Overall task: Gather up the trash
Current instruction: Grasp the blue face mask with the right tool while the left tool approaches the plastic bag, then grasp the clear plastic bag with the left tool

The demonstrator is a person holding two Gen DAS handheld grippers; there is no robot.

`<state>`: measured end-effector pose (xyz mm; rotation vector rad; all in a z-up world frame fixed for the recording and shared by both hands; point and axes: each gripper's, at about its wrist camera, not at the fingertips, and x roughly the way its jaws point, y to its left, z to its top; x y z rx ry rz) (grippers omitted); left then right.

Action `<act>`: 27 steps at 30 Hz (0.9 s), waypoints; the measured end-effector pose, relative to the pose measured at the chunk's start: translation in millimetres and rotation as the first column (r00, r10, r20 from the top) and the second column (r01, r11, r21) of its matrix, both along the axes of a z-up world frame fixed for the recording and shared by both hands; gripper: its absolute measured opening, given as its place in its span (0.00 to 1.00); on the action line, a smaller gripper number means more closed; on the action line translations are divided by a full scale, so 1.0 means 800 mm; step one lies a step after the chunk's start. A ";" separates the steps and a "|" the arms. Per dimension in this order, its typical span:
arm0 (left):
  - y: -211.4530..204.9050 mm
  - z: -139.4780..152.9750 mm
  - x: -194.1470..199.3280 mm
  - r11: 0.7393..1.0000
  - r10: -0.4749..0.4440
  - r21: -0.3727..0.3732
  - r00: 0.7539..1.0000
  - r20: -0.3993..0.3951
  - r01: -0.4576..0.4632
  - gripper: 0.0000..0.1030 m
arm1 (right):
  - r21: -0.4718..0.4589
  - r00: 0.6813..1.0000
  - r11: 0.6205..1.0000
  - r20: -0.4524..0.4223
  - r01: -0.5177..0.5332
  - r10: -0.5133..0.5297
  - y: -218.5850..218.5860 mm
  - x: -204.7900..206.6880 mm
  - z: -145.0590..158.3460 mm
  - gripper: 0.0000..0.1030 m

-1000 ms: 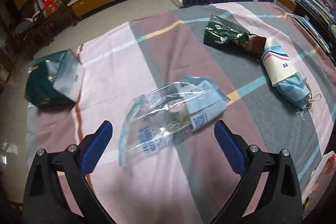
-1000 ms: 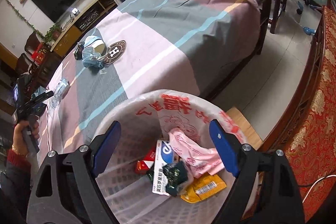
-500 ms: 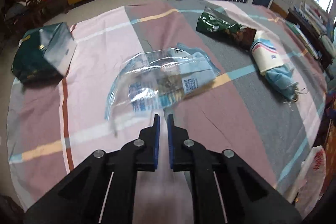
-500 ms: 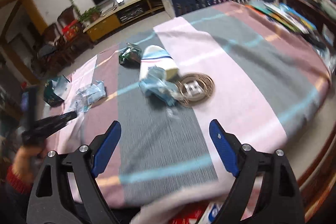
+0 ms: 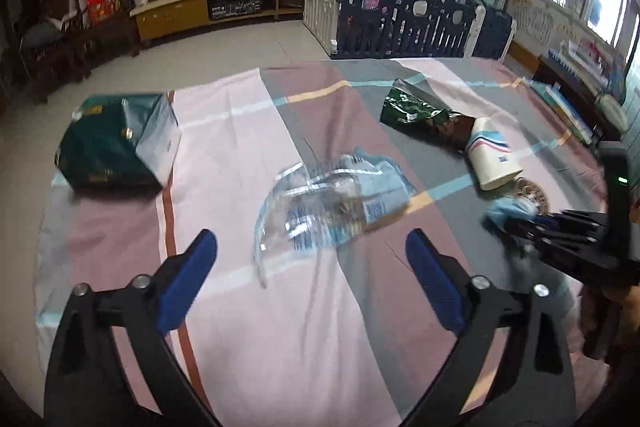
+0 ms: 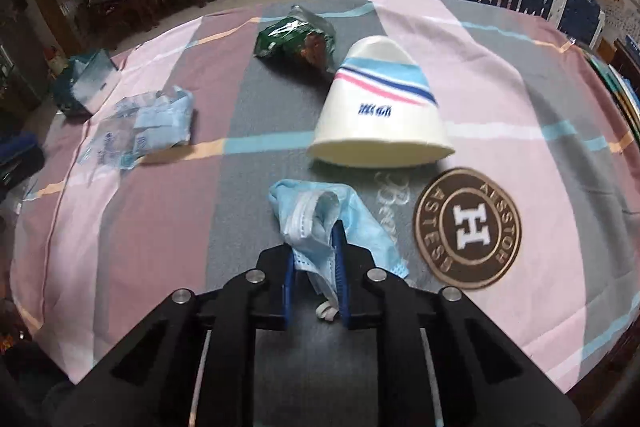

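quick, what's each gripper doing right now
left gripper: open, holding nothing, jaws just opened.
right gripper: just closed on the blue face mask.

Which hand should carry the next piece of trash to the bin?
Right. The right gripper has just closed on the blue face mask. The left gripper is open and empty, short of the clear plastic bag.

On the counter [image 6: 500,75], the face mask [image 6: 320,223] lies nearest, with the tipped paper cup [image 6: 380,115] behind it and the round patch [image 6: 467,227] to its right. The snack bag [image 6: 294,41] lies behind the cup, the plastic wrapper [image 6: 140,127] far left.
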<state>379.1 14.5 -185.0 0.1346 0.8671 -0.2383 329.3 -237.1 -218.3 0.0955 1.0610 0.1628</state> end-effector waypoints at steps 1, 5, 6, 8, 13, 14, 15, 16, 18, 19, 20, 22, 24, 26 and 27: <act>-0.012 -0.003 0.011 0.998 -0.030 0.058 0.999 0.013 0.029 0.96 | 0.039 1.000 0.999 0.002 -0.002 0.002 -0.001 -0.018 0.003 0.17; -0.074 -0.035 0.057 0.944 -0.190 0.271 0.982 -0.024 0.189 0.96 | 0.162 1.000 0.986 0.011 0.024 -0.026 0.001 -0.087 0.014 0.17; -0.088 -0.047 0.065 0.927 -0.216 0.305 0.975 -0.042 0.219 0.96 | 0.204 0.999 0.978 0.007 0.042 -0.045 -0.003 -0.105 0.016 0.17; -0.112 -0.069 0.072 0.893 -0.245 0.374 0.968 -0.062 0.250 0.96 | 0.257 0.997 0.963 0.003 0.079 -0.082 -0.011 -0.136 0.021 0.17; -0.121 -0.087 0.076 0.916 -0.255 0.284 0.958 -0.133 0.284 0.62 | 0.277 0.992 0.953 -0.004 0.122 -0.126 -0.018 -0.181 0.033 0.17; -0.117 -0.085 0.077 0.927 -0.238 0.266 0.962 -0.134 0.266 0.58 | 0.267 0.993 0.957 0.000 0.116 -0.121 -0.018 -0.185 0.037 0.17; -0.114 -0.082 0.077 0.932 -0.227 0.261 0.966 -0.125 0.253 0.43 | 0.254 0.993 0.961 0.005 0.110 -0.115 -0.017 -0.188 0.040 0.17; -0.110 -0.079 0.076 0.934 -0.223 0.257 0.967 -0.124 0.249 0.29 | 0.239 0.994 0.965 0.011 0.105 -0.111 -0.014 -0.189 0.043 0.17; -0.096 -0.071 0.074 0.952 -0.198 0.209 0.970 -0.143 0.226 0.16 | 0.228 0.994 0.969 0.034 0.096 -0.107 -0.011 -0.196 0.051 0.17; -0.086 -0.064 0.069 0.966 -0.172 0.168 0.974 -0.146 0.196 0.10 | 0.239 0.993 0.966 0.039 0.098 -0.110 -0.013 -0.200 0.054 0.17; -0.076 -0.058 0.062 0.976 -0.148 0.141 0.979 -0.138 0.167 0.10 | 0.248 0.992 0.963 0.042 0.103 -0.117 -0.017 -0.204 0.055 0.17; -0.053 -0.034 0.034 0.993 -0.083 0.073 0.991 -0.103 0.091 0.08 | 0.251 0.990 0.962 0.054 0.111 -0.129 -0.020 -0.213 0.063 0.17; -0.035 -0.005 -0.006 0.999 -0.035 -0.004 0.997 -0.062 0.035 0.07 | 0.236 0.989 0.966 0.069 0.109 -0.129 -0.022 -0.220 0.070 0.17; -0.025 0.020 -0.051 0.998 0.009 -0.066 0.999 -0.032 -0.011 0.07 | 0.234 0.988 0.966 0.083 0.106 -0.128 -0.022 -0.230 0.080 0.17; -0.022 0.031 -0.077 0.997 0.028 -0.078 1.000 -0.012 -0.029 0.07 | 0.236 0.988 0.966 0.090 0.104 -0.128 -0.022 -0.235 0.085 0.17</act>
